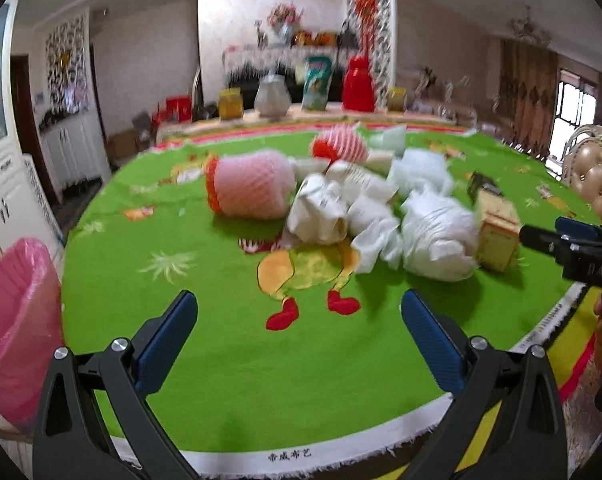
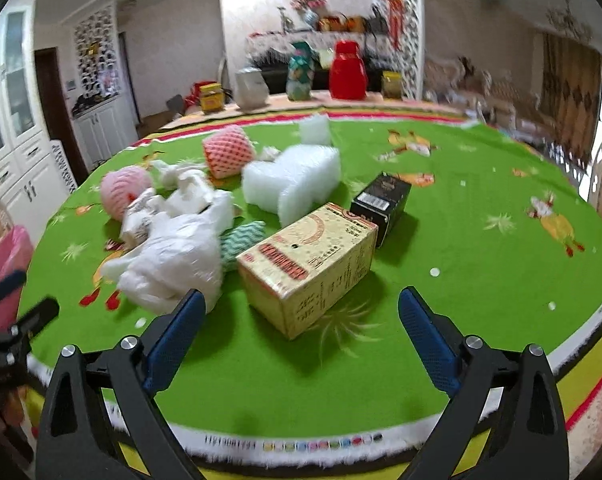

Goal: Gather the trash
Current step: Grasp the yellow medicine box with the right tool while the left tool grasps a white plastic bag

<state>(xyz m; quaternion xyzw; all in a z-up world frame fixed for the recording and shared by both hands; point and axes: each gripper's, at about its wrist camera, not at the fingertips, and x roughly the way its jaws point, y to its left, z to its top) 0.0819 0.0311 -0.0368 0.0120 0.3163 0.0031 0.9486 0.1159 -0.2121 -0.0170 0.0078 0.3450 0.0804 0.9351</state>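
Ahead of the empty, wide-open right hand-held gripper (image 2: 299, 312), the yellow carton (image 2: 307, 268) looks light yet stiff, best pinched across its narrow sides; left hand-held gripper (image 1: 299, 314) likewise gapes.

Free room: we found bare green cloth (image 2: 461, 240) ahead of the right gripper (image 2: 299, 314), whose jaws stood wide apart, and more to its right up to the table edge. The left gripper (image 1: 299, 318), likewise spread wide, had bare cloth before it as far as the heap.

Obstacles, as we noted them:
- yellow box (image 2: 307, 266), lying close ahead of the right gripper.
- black box (image 2: 381, 200), touching the yellow box behind it.
- white bag (image 2: 173, 264), just left of the yellow box.
- white foam (image 2: 293, 180), behind both.
- pink foam net (image 1: 253, 188), left end of the heap.
- pink-lined bin (image 1: 17, 320), off the table's left edge.
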